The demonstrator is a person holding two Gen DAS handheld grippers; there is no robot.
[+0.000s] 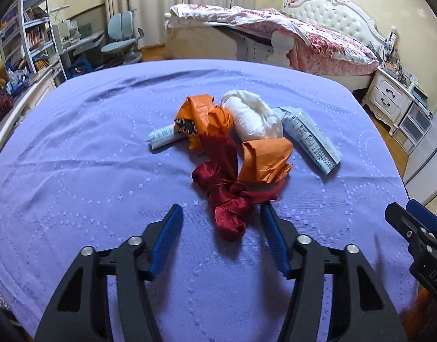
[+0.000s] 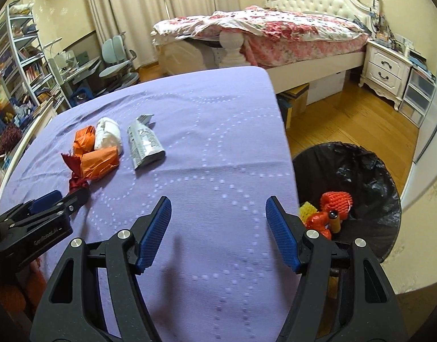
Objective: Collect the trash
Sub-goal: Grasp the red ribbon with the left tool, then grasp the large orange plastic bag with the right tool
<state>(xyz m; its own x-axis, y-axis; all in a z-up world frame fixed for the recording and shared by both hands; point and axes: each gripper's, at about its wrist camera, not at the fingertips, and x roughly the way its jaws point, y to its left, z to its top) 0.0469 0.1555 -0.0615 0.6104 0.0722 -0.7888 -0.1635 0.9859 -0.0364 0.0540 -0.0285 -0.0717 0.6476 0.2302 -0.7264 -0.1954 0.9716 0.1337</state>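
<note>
I am holding the left gripper (image 1: 221, 213) wide open just above the table (image 1: 76, 148), its blue pads flanking the near end of a dark red ribbon (image 1: 227, 199) without gripping it. Beyond it, near the table's middle, orange wrappers (image 1: 264, 156), a white wad (image 1: 249, 116), a rolled paper (image 1: 161, 138) and a printed packet (image 1: 309, 136) are lying bunched together. I am keeping the right gripper (image 2: 218, 208) open and empty over the table's right edge, beside the black-lined trash bin (image 2: 358, 171) holding red and yellow scraps.
</note>
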